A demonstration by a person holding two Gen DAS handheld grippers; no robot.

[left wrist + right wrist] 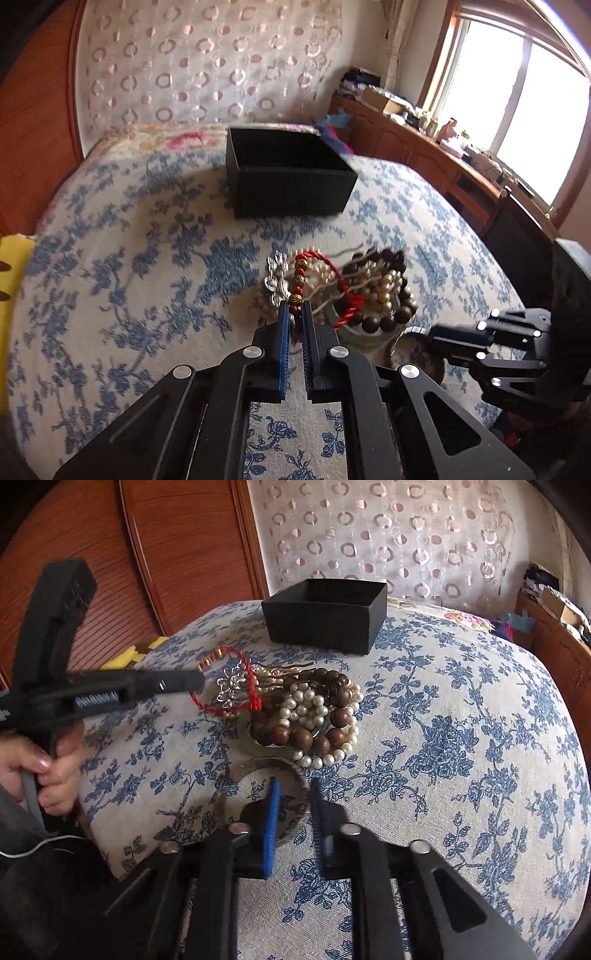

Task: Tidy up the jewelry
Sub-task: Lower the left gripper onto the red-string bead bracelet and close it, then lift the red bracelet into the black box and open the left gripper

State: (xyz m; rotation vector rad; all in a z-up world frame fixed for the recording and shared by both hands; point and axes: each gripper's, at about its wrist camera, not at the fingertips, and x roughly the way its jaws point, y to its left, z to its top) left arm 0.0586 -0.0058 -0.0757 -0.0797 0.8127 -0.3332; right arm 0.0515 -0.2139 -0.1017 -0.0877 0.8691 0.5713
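A heap of jewelry lies on the blue-flowered cloth: a pearl strand (308, 709), brown wooden beads (295, 734) and a silver brooch (229, 685). My left gripper (294, 308) is shut on a red cord bracelet (325, 280) with gold beads and holds it just above the heap; it also shows in the right wrist view (229, 686). My right gripper (295, 786) stands around the rim of a silver bangle (273, 768) near the front, its jaws a little apart. An open black box (284, 177) stands behind the heap, also seen in the right wrist view (325, 613).
The cloth-covered surface (461, 738) curves away on all sides. A wooden panel (166, 554) and a circle-patterned curtain (207, 62) stand behind. A wooden cabinet (424, 147) with clutter runs under a window at the right. Something yellow (11, 295) lies at the left edge.
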